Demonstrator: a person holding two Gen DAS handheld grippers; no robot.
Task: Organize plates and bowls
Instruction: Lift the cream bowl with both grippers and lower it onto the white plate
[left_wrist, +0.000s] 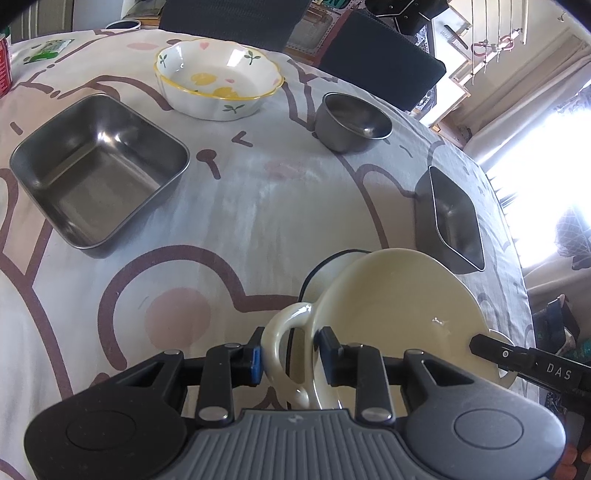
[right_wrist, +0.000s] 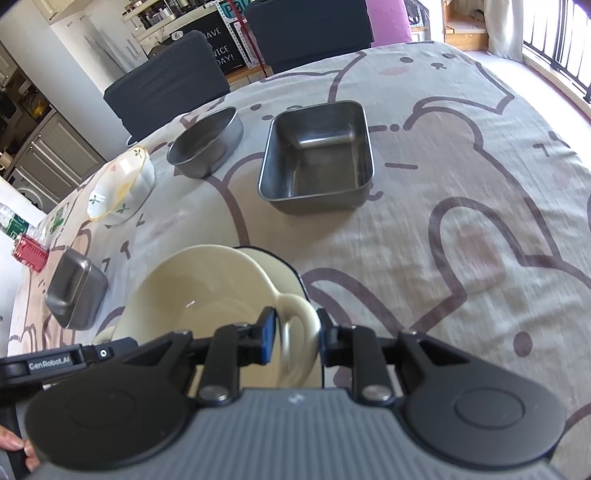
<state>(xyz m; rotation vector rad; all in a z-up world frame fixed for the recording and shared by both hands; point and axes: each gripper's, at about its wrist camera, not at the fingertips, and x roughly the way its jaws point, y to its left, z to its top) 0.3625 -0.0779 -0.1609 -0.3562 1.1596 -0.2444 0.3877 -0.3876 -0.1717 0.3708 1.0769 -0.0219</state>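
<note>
The counter (left_wrist: 258, 206), covered by a grey cloth with brown cartoon outlines, carries all the dishes, and I go from the biggest to the smallest. The large rectangular steel tray (left_wrist: 99, 173) sits at my left, the second rectangular steel tray (right_wrist: 317, 155) at my right, and between them on the far side stand the white scalloped ceramic bowl with yellow rim (left_wrist: 218, 79) and the round steel bowl (left_wrist: 351, 122), all well apart. Nearest to me is the cream ceramic bowl with two loop handles (left_wrist: 399, 306), which seems to sit tilted on a white dish with a dark rim (left_wrist: 325, 273); I cannot tell if it is fully seated. I judge the step in hand is carrying or nesting this cream bowl with both sides together. My left hand-held gripper (left_wrist: 290, 356) has its blue pads around one handle, close to it but perhaps not fully pressing. My right hand-held gripper (right_wrist: 295, 332) pinches the opposite handle in the same way. Both point forward and a little down, facing each other across the bowl. The next move calls for keeping both sides level, so the bowl does not tip or slip.
</note>
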